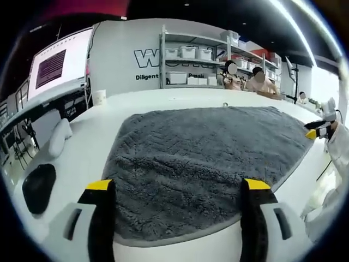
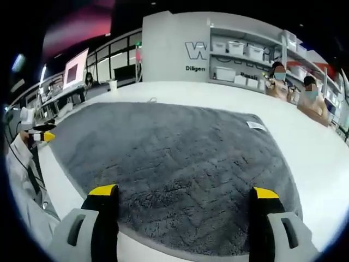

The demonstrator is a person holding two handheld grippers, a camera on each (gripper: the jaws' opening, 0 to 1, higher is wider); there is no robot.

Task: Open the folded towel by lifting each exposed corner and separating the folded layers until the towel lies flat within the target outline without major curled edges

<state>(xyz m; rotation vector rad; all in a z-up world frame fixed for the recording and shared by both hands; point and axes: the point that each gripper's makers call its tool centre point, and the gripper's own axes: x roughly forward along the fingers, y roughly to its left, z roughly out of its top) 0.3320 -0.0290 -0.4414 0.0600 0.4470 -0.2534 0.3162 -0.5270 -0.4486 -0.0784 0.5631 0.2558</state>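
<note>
Grey towel [image 1: 207, 164] spread flat on white surface [image 1: 136, 103], centre frame in both views. Left tool [image 1: 178, 188] wide, holding nothing, above near edge. Right tool [image 2: 185, 194] wide, holding nothing.

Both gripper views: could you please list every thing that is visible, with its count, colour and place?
towel: one, grey, spread flat on the table, a white tag on its far part in the right gripper view
table: one, white, under the towel
cup: one, white, far left part of the table
black pad: one, near left edge of the table
white object: one, left edge, beyond the black pad
shelves: one unit, grey, white bins, at the back wall
screen: one, lit, far left
people: two, seated behind the table, far right
left gripper: one, black jaws with yellow tips, apart, over the near towel edge
right gripper: one, same colours, jaws apart, over the near towel edge
</note>
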